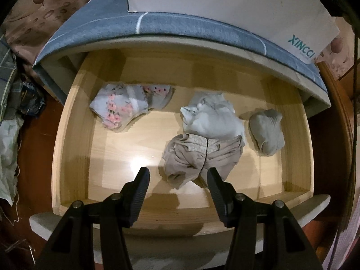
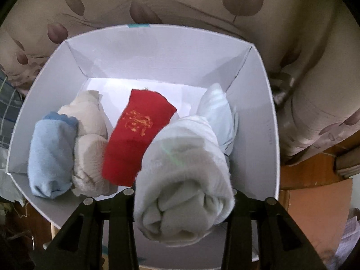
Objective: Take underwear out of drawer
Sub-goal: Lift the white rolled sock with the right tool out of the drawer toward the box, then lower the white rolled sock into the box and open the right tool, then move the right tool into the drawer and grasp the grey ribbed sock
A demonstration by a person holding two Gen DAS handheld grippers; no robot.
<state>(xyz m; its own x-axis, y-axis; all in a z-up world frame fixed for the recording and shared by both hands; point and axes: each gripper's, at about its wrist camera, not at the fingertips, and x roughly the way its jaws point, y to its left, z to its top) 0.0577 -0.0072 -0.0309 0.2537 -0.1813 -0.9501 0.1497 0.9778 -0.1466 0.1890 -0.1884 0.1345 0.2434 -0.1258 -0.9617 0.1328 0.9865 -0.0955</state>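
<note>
Holding the left claw [image 1: 177, 169] wide open and empty, pointing it steeply down into the open wooden drawer [image 1: 74, 135], with its tips hanging just at the near edge of a crumpled beige garment [image 1: 191, 157] and, as far as can be told, not pressing on it. Looking down on the underwear lying on the drawer floor: the beige garment near the middle, touching a white garment [image 1: 211, 119] just behind it; a grey roll [image 1: 266, 132] lying apart toward the right wall; a floral pair [image 1: 126, 108] with pink blossoms lying well apart toward the back left. Seeing a blue-grey mat [image 1: 180, 24] covering the top above the drawer, with a white box [image 1: 225, 0] standing on it. Gripping a pale roll [image 2: 184, 168] of underwear in the right claw [image 2: 184, 193], narrow around it, with the pads hidden behind the fabric, and hanging it over the near right part of that white box [image 2: 157, 51]. Looking into the box at a light blue roll [image 2: 51, 155] on the left, touching beige rolls [image 2: 90, 135] beside it, a red piece [image 2: 137, 135] with gold marking in the middle, and a pale striped piece [image 2: 218, 110] leaning toward the right corner. Catching a leaf-patterned bedspread [image 2: 180, 0] beyond the box.
</note>
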